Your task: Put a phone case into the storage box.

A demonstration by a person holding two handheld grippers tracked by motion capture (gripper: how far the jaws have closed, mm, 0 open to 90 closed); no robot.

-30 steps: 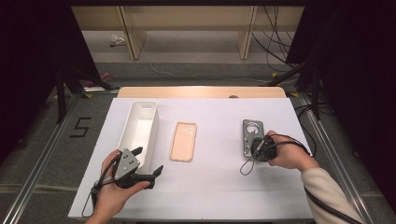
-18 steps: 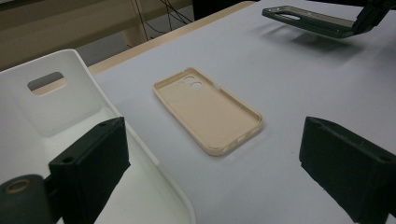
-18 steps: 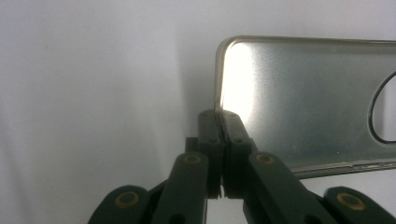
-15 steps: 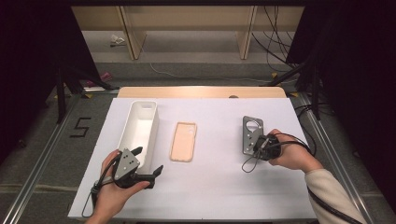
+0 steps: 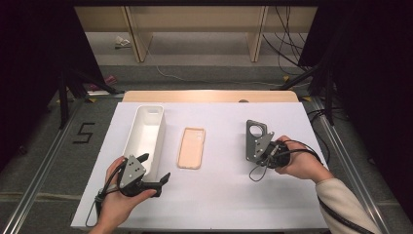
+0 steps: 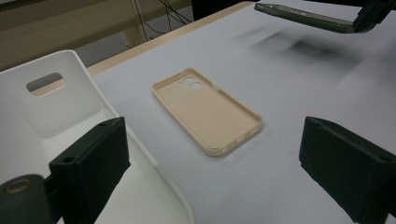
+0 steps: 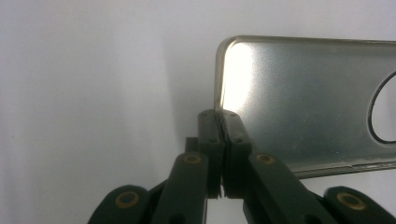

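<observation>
Gripping the grey phone case [image 5: 255,141] by its near edge, my right gripper [image 5: 267,152] has both jaws clenched on the thin rim, as the right gripper view shows: the pads [image 7: 224,135] meet on the corner of the metallic-looking shell [image 7: 308,102], whose camera cutout sits at 3 o'clock in that view. From the high view this case sits at about 3 o'clock on the white table [image 5: 219,195], and in the left gripper view it [image 6: 303,16] hangs tilted, clear of the surface. My left gripper [image 5: 151,170] rests at 7 o'clock with its jaws released and spread wide, nothing between them. Ahead of it lies the beige phone case [image 6: 208,109], hollow side up, near the table's middle, flat on the surface. At 10 o'clock stands the long white bin [image 5: 146,134], just beside my left gripper.
</observation>
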